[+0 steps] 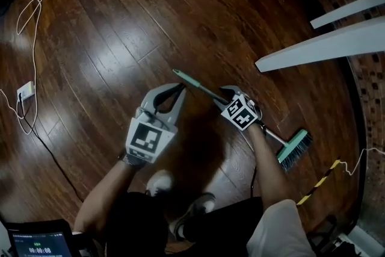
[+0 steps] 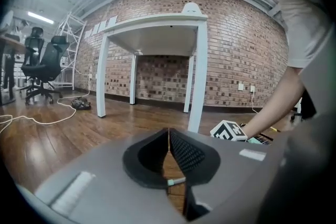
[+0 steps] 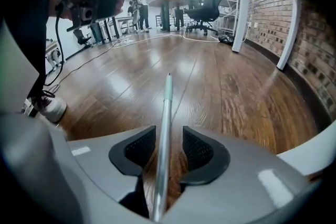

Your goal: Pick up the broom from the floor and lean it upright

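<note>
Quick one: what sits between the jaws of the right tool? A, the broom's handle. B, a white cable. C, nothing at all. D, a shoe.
A: in the right gripper view the broom's handle runs lengthwise between the spread jaws of the right tool, with a gap showing on either side.

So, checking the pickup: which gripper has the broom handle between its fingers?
The right gripper: the broom handle runs between its fingers, which stand apart on either side without pressing it. The left gripper has its fingers together at the tips.
</note>
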Available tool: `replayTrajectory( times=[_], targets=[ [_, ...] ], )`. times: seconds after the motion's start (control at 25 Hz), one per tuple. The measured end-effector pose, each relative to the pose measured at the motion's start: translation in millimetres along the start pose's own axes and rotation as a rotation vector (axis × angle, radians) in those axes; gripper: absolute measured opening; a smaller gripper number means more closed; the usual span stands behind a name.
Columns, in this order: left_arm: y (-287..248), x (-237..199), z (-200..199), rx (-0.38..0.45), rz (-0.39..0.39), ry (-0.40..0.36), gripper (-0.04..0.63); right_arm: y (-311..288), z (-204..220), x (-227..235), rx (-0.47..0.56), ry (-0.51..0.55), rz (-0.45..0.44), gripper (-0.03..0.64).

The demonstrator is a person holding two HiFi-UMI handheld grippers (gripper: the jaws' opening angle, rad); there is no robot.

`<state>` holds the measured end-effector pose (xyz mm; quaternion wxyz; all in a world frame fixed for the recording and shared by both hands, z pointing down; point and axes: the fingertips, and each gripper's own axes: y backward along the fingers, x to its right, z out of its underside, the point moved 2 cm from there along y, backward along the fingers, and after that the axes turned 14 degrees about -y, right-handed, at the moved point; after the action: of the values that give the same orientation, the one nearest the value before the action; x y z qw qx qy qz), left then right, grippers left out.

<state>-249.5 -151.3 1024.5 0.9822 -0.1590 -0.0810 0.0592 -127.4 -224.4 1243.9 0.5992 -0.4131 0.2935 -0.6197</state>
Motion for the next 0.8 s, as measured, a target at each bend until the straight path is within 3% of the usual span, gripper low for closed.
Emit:
replayTrajectory(
  times=[0.28, 0.52, 0.6, 0.8],
  targets=[
    [-6.4, 5.5, -5.4, 0.015, 0.057, -0.067, 0.011, -24.0, 11.9, -2.6, -0.072, 0.079, -0.021, 0.186],
    [-2.4, 7.9, -5.5, 0.006, 0.056, -0.082, 0.011, -35.7, 7.8, -6.7, -0.075, 0.061, -0.045, 0.179],
    [0.3, 5.3, -4.8, 0.000, 0.046, -0.082, 0.011, -35.3, 8.7, -6.8, -0.061, 0.040, -0.046, 0.107],
    [1.7, 8.2, -6.2, -0.002, 0.048, -0.102, 0.011, -35.4, 8.2, -7.5, -0.060, 0.040, -0.015, 0.098]
  ],
)
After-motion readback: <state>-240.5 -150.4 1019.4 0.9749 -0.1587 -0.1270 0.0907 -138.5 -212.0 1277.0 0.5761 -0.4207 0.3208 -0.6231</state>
